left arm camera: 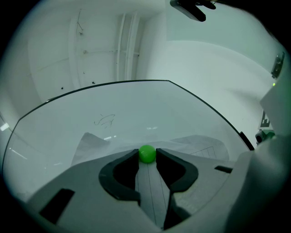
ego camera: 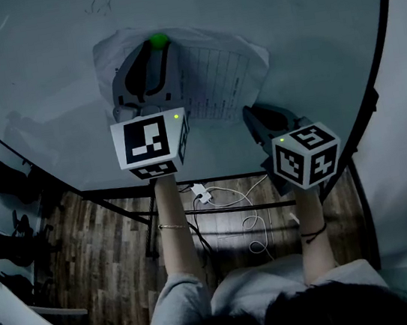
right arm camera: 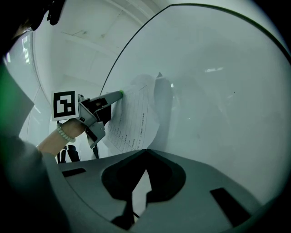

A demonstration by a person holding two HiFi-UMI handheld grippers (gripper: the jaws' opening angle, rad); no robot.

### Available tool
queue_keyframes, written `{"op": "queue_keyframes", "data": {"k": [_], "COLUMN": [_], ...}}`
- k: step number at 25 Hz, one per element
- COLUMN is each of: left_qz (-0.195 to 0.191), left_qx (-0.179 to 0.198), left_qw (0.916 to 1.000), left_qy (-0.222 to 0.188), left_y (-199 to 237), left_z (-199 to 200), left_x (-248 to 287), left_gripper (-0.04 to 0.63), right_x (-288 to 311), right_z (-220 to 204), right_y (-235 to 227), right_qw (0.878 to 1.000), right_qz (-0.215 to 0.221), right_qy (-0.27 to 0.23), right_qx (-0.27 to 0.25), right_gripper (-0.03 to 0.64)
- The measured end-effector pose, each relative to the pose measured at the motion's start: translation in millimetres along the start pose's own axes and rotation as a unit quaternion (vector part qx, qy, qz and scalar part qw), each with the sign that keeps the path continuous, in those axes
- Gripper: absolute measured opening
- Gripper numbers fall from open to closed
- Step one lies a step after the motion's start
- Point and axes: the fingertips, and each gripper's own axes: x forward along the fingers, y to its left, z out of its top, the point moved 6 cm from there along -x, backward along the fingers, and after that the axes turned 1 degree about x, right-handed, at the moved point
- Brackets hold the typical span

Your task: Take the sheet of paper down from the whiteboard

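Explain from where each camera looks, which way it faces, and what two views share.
Head view: on the person's head, looking forward and down at the whiteboard and sheet of paper; forearms, left gripper, right gripper show.
Left gripper view: on the left gripper, along its jaws, shut on a green magnet.
Right gripper view: on the right gripper, facing along the whiteboard; jaws shut on the sheet; left hand shows.
Shared: head and right gripper views show the left gripper.

The left hand-held gripper (ego camera: pixel 156 49) hides half the green ball (ego camera: pixel 159 40) and the left of the sheet of paper (ego camera: pixel 224 71); print illegibly small.
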Motion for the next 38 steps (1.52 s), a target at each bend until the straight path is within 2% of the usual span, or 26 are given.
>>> {"op": "queue_keyframes", "data": {"k": [5, 10, 14, 19, 25, 38], "left_qz": [-0.001, -0.005, -0.007, -0.011, -0.014, -0.013], "left_qx": [-0.002, 0.000, 0.000, 0.004, 0.001, -0.009], "left_qw": [1.0000, 1.0000, 1.0000, 0.9999, 0.9999, 0.9999], "left_qy": [-0.001, -0.001, -0.001, -0.002, 0.000, 0.001], "left_y": [3.6, -9.8, -7.4, -26.4, -14.5, -5.4], "left_z": [3.5, -10.4, -7.7, -27.9, -13.5, -10.7], "left_x": [2.4, -9.9, -6.5, -23.1, -12.4, -5.2], "left_gripper": [0.124, 0.124, 0.124, 0.124, 0.124, 0.124], "right_x": [2.3, -1.2, 1.0, -3.2, -0.4, -1.4], "right_z": [1.3, -26.3, -25.8, -63.3, -54.0, -67.8], "right_y": [2.1, 0.4, 1.5, -0.1, 4.8, -0.2], "right_qw": [1.000, 1.000, 1.000, 0.999, 0.998, 0.995], "right_qz": [0.004, 0.008, 0.012, 0.022, 0.025, 0.011], "right_qy": [0.011, 0.017, 0.025, 0.028, 0.045, 0.090], "right_qx": [0.003, 0.010, 0.015, 0.022, 0.027, 0.033], "right_gripper": [0.002, 0.002, 0.002, 0.002, 0.002, 0.002]}}
